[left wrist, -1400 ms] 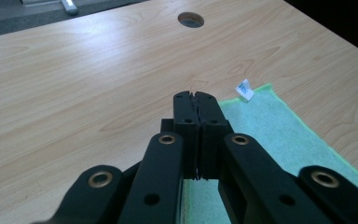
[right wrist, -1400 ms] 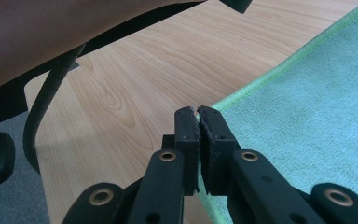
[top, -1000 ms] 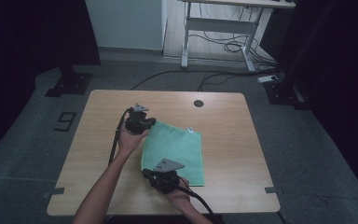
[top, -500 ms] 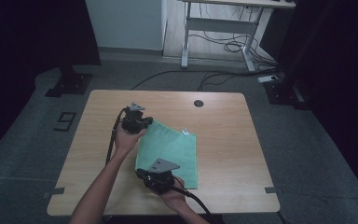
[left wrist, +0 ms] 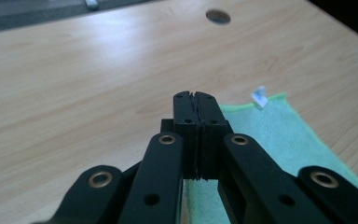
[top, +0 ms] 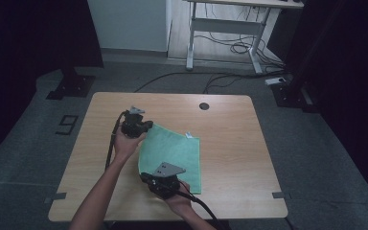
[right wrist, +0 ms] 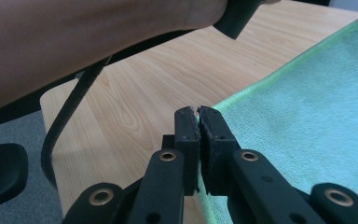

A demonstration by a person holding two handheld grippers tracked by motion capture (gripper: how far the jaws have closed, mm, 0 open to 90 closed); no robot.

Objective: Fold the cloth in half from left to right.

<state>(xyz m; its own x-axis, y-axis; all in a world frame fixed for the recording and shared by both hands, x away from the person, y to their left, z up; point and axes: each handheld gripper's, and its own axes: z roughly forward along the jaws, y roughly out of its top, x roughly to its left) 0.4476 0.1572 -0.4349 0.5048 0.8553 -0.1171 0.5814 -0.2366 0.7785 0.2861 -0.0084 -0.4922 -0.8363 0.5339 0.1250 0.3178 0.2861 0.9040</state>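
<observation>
On the wooden tabletop (top: 230,129) in the high view lies a green cloth (top: 175,155), spread flat near the middle; the left tool (top: 141,128) sits at the cloth's far left corner, held by a hand (top: 126,143); the right tool (top: 148,179) sits at the cloth's near left corner, a cable (top: 206,211) trailing off the near edge; a round hole (top: 204,106) marks the tabletop farther off.

From the left gripper view, the left tool (left wrist: 196,100) has its jaws pressed together, green cloth (left wrist: 270,140) running up between them; a white tag (left wrist: 259,97) sits at the cloth's far corner.

From the right gripper view, the right tool (right wrist: 197,114) is likewise clamped on the cloth (right wrist: 307,107) edge, just at its corner; a forearm (right wrist: 74,42) crosses above.
</observation>
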